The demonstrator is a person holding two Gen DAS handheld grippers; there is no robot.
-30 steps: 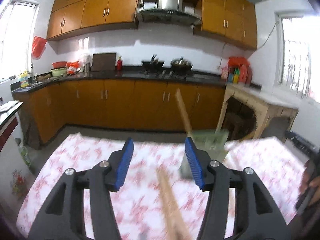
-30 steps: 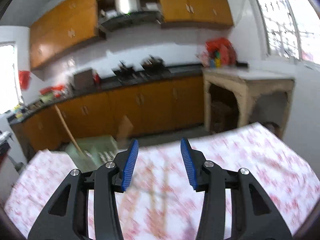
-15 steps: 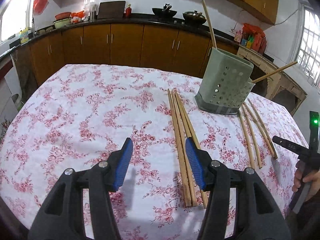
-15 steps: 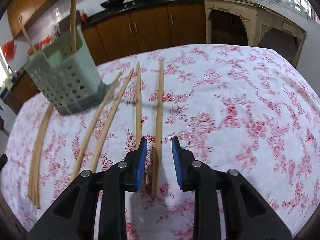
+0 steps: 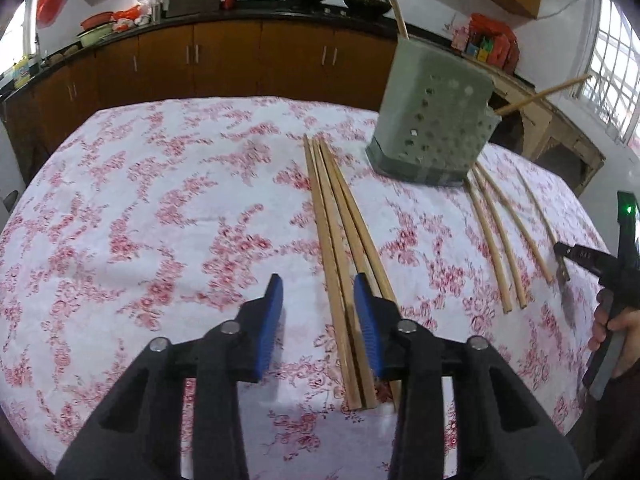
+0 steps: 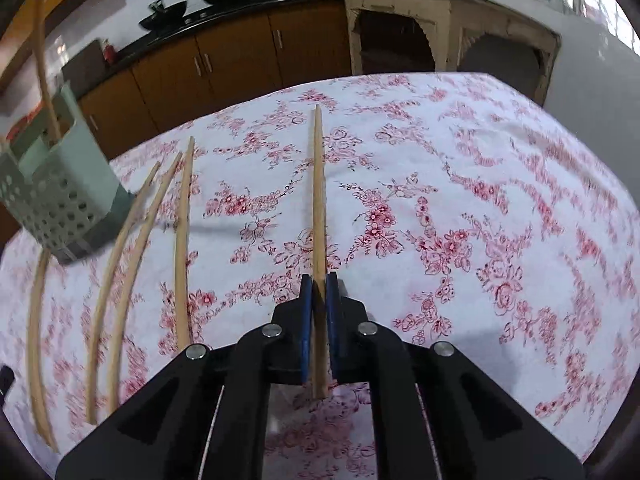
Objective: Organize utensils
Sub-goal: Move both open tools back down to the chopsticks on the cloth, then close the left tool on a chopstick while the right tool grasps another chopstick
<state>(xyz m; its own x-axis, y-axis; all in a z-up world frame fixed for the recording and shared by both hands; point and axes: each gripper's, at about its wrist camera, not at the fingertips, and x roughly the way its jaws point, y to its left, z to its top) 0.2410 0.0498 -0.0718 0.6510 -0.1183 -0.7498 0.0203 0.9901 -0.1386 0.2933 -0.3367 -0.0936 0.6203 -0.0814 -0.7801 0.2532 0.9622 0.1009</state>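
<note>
Left wrist view: the left gripper (image 5: 318,308) has its blue pads apart, low over the near ends of a bundle of three long wooden chopsticks (image 5: 340,248) lying on the pink-floral tablecloth (image 5: 160,220); nothing is held. The pale green perforated plastic utensil holder (image 5: 434,120) stands beyond the bundle and holds two sticks, one upright (image 5: 394,0), one leaning out to the right (image 5: 544,94). Four more loose chopsticks (image 5: 496,240) lie right of the holder.

Right wrist view: the right gripper (image 6: 319,292) is clamped on a single wooden chopstick (image 6: 318,192), gripped near its near end, its far tip pointing away across the cloth. Three further sticks (image 6: 132,240) lie loose between it and the holder (image 6: 60,196).

Judgement: early stage. Two sticks stowed, one in hand, roughly six on the cloth to collect.
</note>
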